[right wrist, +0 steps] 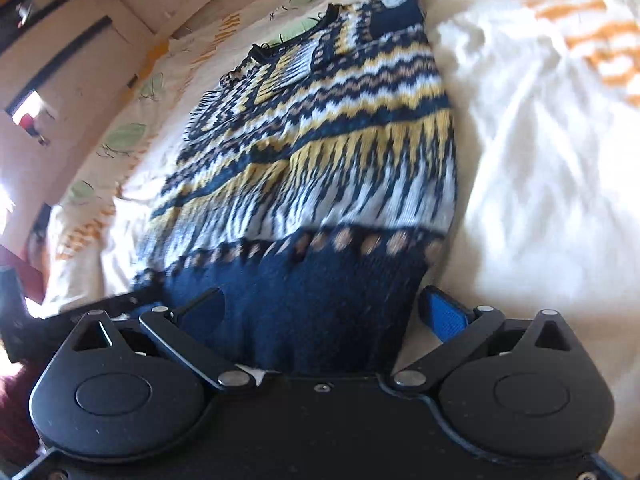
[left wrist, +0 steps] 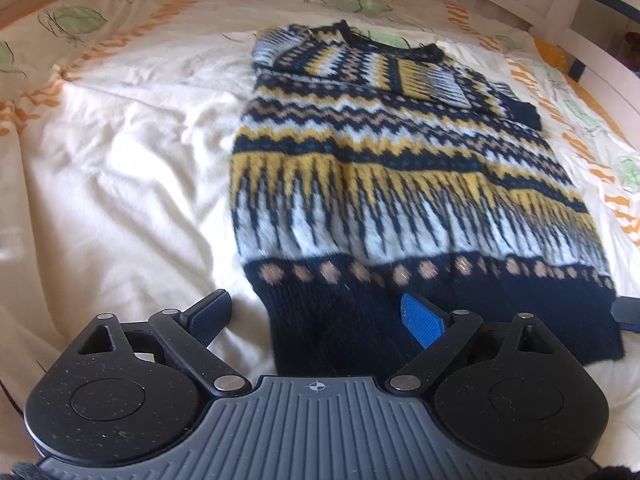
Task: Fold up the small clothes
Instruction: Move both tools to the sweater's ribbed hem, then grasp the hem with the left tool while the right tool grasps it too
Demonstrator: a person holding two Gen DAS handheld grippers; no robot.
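A knitted sweater [left wrist: 392, 168] in navy, yellow and white zigzag bands lies flat on the bed, sleeves folded in over the chest, neck far from me, navy hem nearest. It also shows in the right wrist view [right wrist: 320, 168]. My left gripper [left wrist: 320, 320] is open, its fingers straddling the hem's left corner just above the cloth. My right gripper [right wrist: 324, 316] is open, its fingers straddling the hem's right corner. The right gripper's tip [left wrist: 626, 314] peeks in at the left wrist view's right edge.
The sweater rests on a rumpled white duvet [left wrist: 120, 184] with orange and green leaf print near its edges. A pale wooden bed frame [left wrist: 560, 12] runs along the far side. Shelves and wall [right wrist: 60, 60] stand left in the right wrist view.
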